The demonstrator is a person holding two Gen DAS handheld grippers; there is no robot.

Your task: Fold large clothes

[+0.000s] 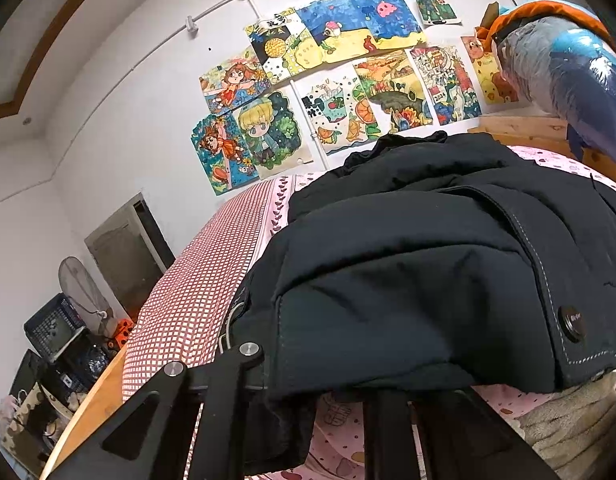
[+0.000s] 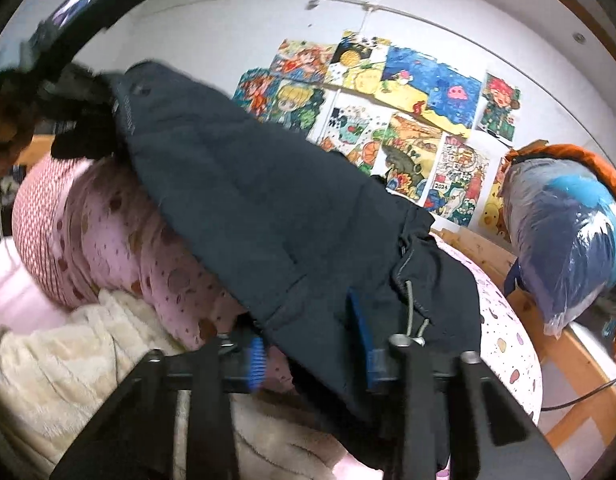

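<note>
A dark navy padded jacket (image 1: 408, 264) lies heaped on the bed, its snap button facing the left wrist view. My left gripper (image 1: 308, 392) is shut on the jacket's near hem, and the cloth hangs over the fingers and hides their tips. In the right wrist view the jacket (image 2: 247, 200) stretches from upper left down to my right gripper (image 2: 308, 348). Its blue pads (image 2: 255, 360) close on a fold of the hem beside a drawstring toggle (image 2: 416, 328). At upper left a person's hand (image 2: 7, 128) and the other gripper hold the far end raised.
The bed has a pink dotted sheet (image 2: 504, 320), a red checked cover (image 1: 195, 292) and a cream fleece blanket (image 2: 67, 360). A plastic-wrapped blue and orange bundle (image 2: 568, 232) rests on the wooden frame (image 2: 564, 360). Drawings (image 1: 328, 80) cover the wall. Crates (image 1: 55, 328) stand left.
</note>
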